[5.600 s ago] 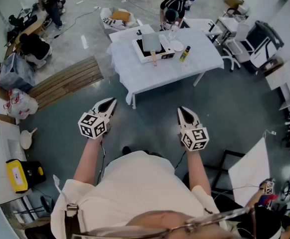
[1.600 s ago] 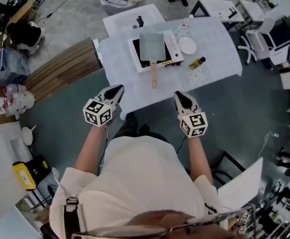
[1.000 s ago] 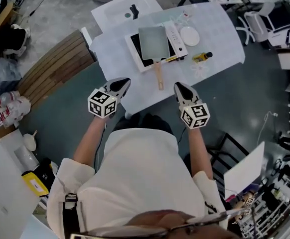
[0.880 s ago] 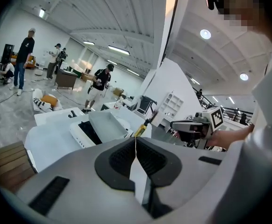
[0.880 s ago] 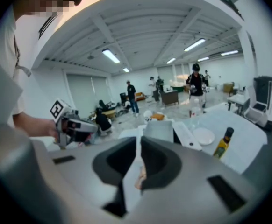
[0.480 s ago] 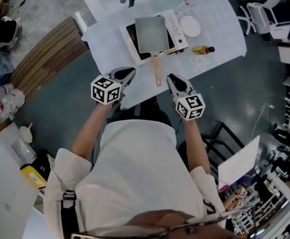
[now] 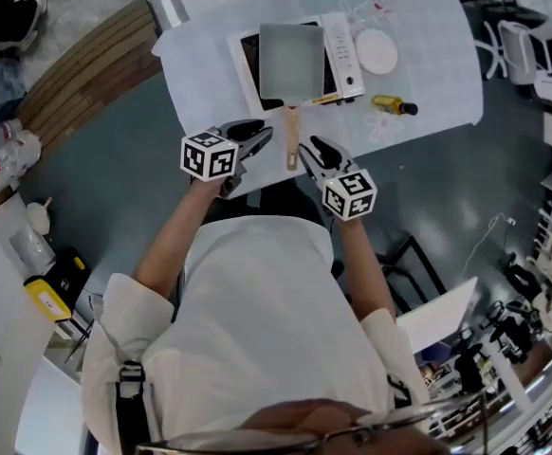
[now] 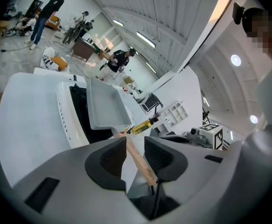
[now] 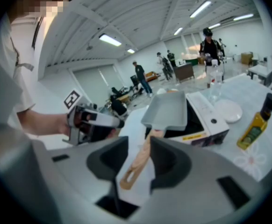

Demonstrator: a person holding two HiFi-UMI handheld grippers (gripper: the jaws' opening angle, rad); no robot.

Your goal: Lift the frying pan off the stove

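A pan is set on the stove; its wooden handle is flanked by the left gripper and right gripper. Their jaws are opening; nothing is held.

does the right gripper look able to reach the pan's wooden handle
Probably yes: the right gripper sits beside the wooden handle, jaws opening, handle lined up in their gap, nothing between. The left gripper, jaws also opening with the handle in their gap, may crowd it from the other side.

Bright, even light from ceiling strips; fisheye-bent edges, dark corners, slight blur.
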